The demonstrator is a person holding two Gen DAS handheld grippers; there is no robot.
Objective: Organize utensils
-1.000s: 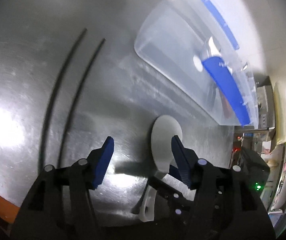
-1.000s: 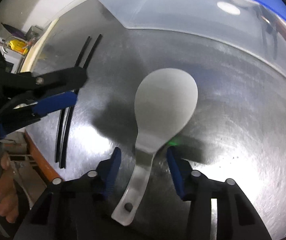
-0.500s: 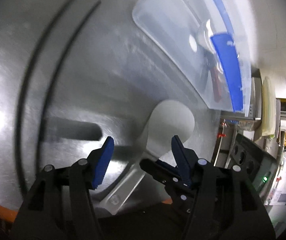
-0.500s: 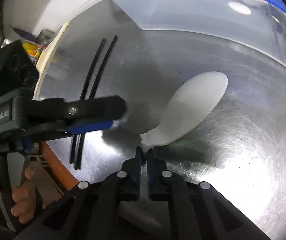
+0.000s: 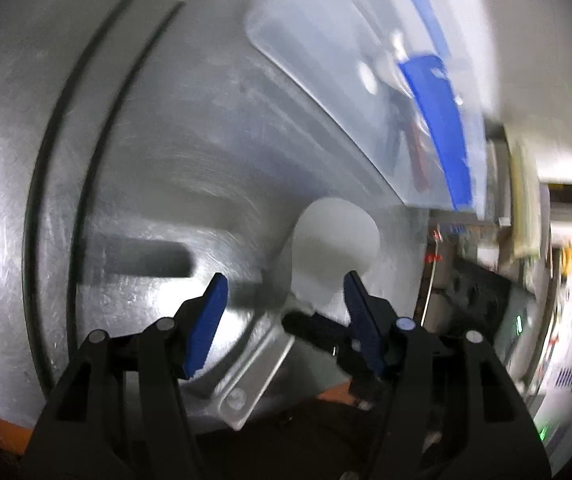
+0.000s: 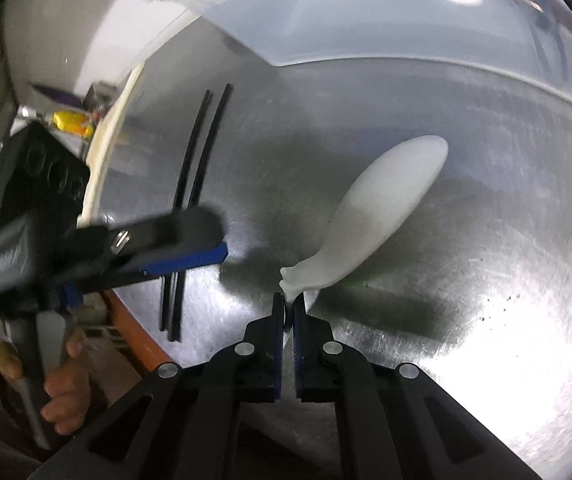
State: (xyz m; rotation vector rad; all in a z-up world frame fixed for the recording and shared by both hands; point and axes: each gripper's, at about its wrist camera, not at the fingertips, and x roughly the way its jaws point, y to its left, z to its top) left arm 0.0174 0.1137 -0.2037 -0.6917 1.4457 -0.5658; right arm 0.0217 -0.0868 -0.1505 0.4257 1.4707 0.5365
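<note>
A brushed silver-grey metal tabletop carried fine swirling scratch marks and bright white glare patches. On it, a milky white, translucent rice paddle showed no pattern. Left of the paddle lay two thin black chopsticks. Beyond the paddle stood a frosted clear plastic bin with a bright blue rim. The right tool was matte black with blue pads and silver pivot pins; the left tool had the same black body and blue pads. The tabletop's near edge was orange-brown.
</note>
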